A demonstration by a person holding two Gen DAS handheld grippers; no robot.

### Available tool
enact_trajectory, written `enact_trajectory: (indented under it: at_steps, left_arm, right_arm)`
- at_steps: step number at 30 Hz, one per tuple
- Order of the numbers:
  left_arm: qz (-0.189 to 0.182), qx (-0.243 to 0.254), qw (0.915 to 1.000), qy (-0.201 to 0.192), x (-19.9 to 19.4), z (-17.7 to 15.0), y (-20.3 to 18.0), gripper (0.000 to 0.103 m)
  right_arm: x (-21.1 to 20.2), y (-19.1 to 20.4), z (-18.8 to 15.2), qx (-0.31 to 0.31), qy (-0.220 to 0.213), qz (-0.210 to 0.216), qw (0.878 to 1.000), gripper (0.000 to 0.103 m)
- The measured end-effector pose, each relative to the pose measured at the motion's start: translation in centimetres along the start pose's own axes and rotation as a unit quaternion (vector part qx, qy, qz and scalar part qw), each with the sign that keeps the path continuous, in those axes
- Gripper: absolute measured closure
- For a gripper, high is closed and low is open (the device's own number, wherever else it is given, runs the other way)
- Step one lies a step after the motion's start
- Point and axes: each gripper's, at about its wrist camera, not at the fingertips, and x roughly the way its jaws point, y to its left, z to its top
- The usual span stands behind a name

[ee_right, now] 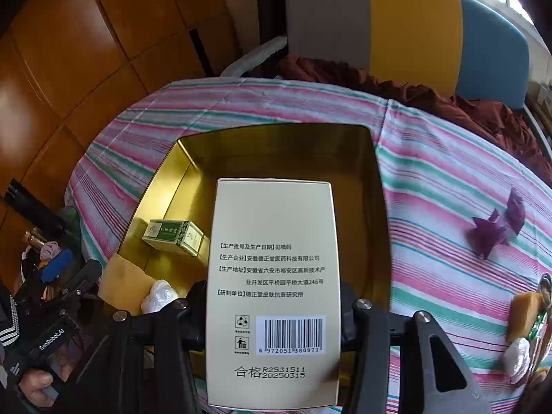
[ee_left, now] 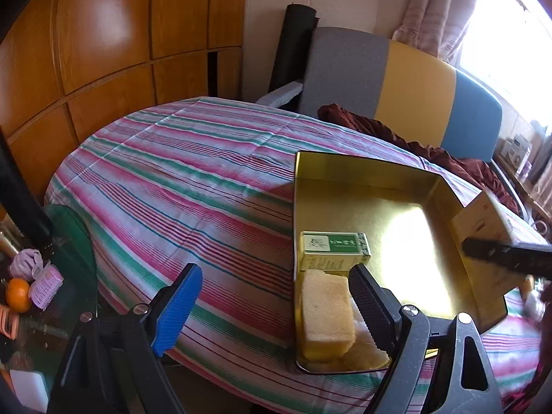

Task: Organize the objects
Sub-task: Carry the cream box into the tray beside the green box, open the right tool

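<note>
A gold tin tray [ee_left: 445, 186] lies on the striped tablecloth [ee_left: 193, 179]. Inside it are a green box [ee_left: 334, 250], a yellow sponge [ee_left: 326, 314] and a white crumpled wrapper [ee_right: 158, 296]. My left gripper [ee_left: 276, 310] is open above the tray's near left corner. Its blue pad is over the cloth and its black finger is beside the sponge, gripping nothing. My right gripper [ee_right: 272, 307] is shut on a cream box [ee_right: 272, 276] with a barcode, held over the tray [ee_right: 374, 186]. In the left wrist view that cream box [ee_left: 483, 220] hangs over the tray's right wall.
On the cloth to the right lie purple packets [ee_right: 493, 227], another yellow sponge [ee_right: 524, 314] and a white wrapper [ee_right: 517, 362]. A grey, yellow and blue sofa [ee_left: 414, 86] with a maroon cloth [ee_left: 448, 155] stands behind. An orange [ee_left: 18, 295] sits on a glass side table at left.
</note>
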Motion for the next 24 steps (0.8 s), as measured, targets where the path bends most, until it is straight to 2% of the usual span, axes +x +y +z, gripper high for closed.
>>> enact_trajectory:
  at_steps: [10,12,14,15,18,24]
  left_arm:
    - [0.006,-0.02,0.9998,0.007,0.7,0.1,1.3,0.016]
    - [0.007,-0.023,0.9997,0.009,0.9,0.0,1.3,0.016]
    - [0.006,-0.025,0.9996,0.012,1.0,0.0,1.3,0.016]
    - [0.006,-0.025,0.9996,0.012,1.0,-0.1,1.3,0.016]
    - [0.006,-0.024,0.9996,0.009,0.9,0.0,1.3,0.015]
    - [0.006,-0.023,0.9997,0.007,0.8,0.0,1.3,0.015]
  right_arm:
    - [5.3,1.9,-0.3,0.018,0.05,-0.009,0.999,0.052]
    - [6.2,2.5,-0.2,0.028,0.058,0.01,0.998,0.052]
    - [7.2,2.9,-0.3,0.047,0.07,0.057,0.995,0.05]
    - [7.7,3.2,-0.4,0.055,0.076,0.076,0.993,0.046]
    - [7.7,3.9,-0.8,0.051,0.068,0.101,0.991,0.03]
    - [5.1,3.0,-1.3,0.048,0.031,0.109,0.992,0.028]
